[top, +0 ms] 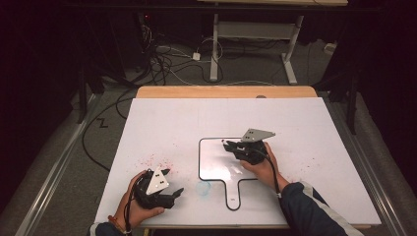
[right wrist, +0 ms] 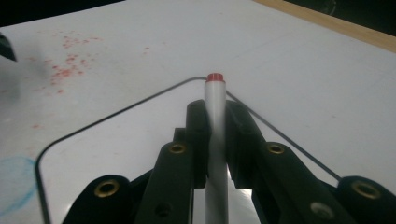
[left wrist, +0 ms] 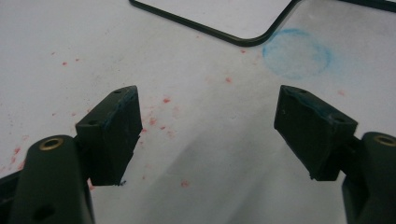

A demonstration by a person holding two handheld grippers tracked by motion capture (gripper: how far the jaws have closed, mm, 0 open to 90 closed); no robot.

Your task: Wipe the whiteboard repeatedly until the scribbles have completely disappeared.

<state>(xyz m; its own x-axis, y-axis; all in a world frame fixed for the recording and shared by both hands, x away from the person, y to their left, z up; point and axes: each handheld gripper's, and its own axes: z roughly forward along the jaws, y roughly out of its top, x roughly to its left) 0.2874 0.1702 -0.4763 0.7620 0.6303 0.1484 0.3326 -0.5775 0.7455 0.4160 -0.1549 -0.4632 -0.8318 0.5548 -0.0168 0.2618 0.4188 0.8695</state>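
Note:
My right gripper [right wrist: 215, 114] is shut on a white marker pen [right wrist: 215, 140] with a red end [right wrist: 215, 77]; the pen lies along the jaws and sticks out past them. In the high view this gripper [top: 232, 146] hovers over a small whiteboard [top: 216, 162] with a black rim and a handle [top: 232, 196], with the pen's tip near the board's upper left part. My left gripper [top: 171, 183] rests at the table's front left, jaws wide apart. Its pads [left wrist: 116, 135] have nothing between them, just the white table below.
The table is covered by a white sheet [top: 172, 123] with red specks [top: 157, 161] at the left and a faint blue ring [left wrist: 297, 52] beside the board's corner. Cables [top: 162, 64] and a desk frame [top: 255, 44] stand on the floor beyond the far edge.

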